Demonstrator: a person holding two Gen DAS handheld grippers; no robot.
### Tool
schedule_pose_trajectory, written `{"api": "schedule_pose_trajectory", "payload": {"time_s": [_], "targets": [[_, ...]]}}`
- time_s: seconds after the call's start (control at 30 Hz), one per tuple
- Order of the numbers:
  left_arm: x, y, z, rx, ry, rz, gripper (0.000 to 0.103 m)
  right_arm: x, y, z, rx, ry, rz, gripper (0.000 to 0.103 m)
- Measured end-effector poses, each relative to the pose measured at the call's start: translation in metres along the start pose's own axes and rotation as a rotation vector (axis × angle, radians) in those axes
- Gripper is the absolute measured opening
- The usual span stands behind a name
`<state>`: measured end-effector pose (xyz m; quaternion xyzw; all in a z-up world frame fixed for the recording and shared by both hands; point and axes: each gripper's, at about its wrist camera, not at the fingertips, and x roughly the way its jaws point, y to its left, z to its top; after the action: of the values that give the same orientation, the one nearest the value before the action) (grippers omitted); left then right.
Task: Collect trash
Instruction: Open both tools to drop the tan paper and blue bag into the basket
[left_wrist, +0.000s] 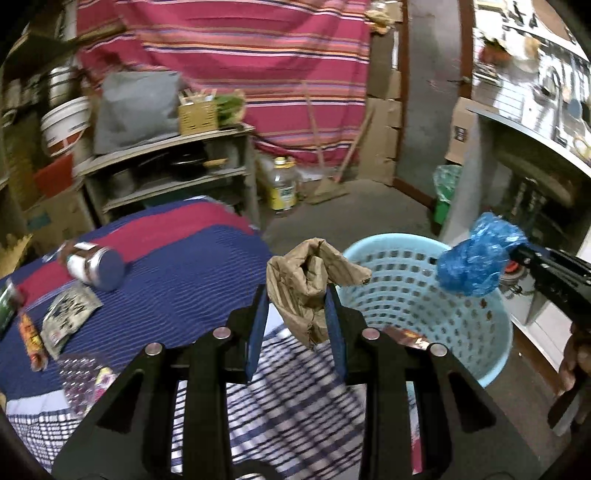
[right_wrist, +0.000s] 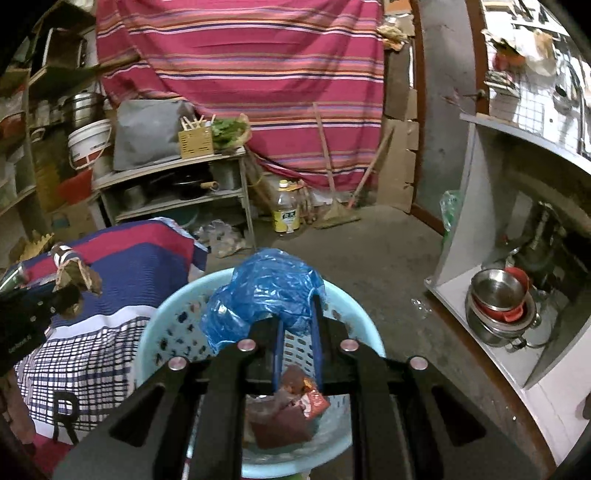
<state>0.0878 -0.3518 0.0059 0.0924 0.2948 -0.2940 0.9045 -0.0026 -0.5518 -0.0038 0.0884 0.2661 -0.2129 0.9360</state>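
here: left gripper (left_wrist: 297, 295) clenched on crumpled brown paper (left_wrist: 312, 284) beside light-blue perforated basket (left_wrist: 476, 332); right gripper (right_wrist: 297, 306) clamped on blue plastic bag (right_wrist: 266, 291) above basket, red wrappers (right_wrist: 295, 398) inside.

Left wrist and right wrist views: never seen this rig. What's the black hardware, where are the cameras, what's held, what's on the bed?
No robot arm here: a person holds a two-finger gripper in each hand, with a fisheye camera on each looking along its fingers. The left gripper pinches crumpled brown paper. The right gripper is shut on a blue plastic bag, above a light blue perforated basket that already holds wrappers. On the striped bedspread remain a can and several packets.
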Motion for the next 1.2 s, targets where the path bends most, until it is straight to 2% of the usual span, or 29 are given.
{"api": "schedule_pose_trajectory", "payload": {"time_s": [0.17,0.37,0.43,0.57,0.63,0.73,1.13,1.2], "targets": [[0.010,-0.033,0.007,0.042,-0.008,-0.035,0.030,0.007,-0.012,-0.004,0.025,0.013,-0.008,0.013],[0.022,-0.054,0.011,0.051,-0.003,-0.072,0.032,0.007,-0.020,-0.003,0.042,0.006,-0.010,0.013],[0.023,-0.057,0.011,0.048,-0.007,-0.073,0.046,0.006,-0.021,-0.003,0.046,0.005,-0.009,0.013],[0.022,-0.057,0.012,0.037,-0.021,-0.066,0.063,0.007,-0.022,-0.003,0.045,0.011,-0.010,0.013],[0.019,-0.054,0.012,0.021,-0.033,-0.056,0.081,0.007,-0.023,-0.005,0.048,0.016,-0.010,0.013],[0.011,-0.044,0.011,-0.006,-0.059,-0.027,0.096,0.009,-0.020,-0.007,0.049,0.023,-0.011,0.013],[-0.001,-0.008,0.005,-0.059,-0.060,0.040,0.097,0.025,-0.005,-0.012,0.048,0.058,-0.002,0.015],[-0.004,-0.003,0.004,-0.066,-0.063,0.049,0.097,0.029,-0.002,-0.013,0.050,0.072,-0.005,0.022]]}}
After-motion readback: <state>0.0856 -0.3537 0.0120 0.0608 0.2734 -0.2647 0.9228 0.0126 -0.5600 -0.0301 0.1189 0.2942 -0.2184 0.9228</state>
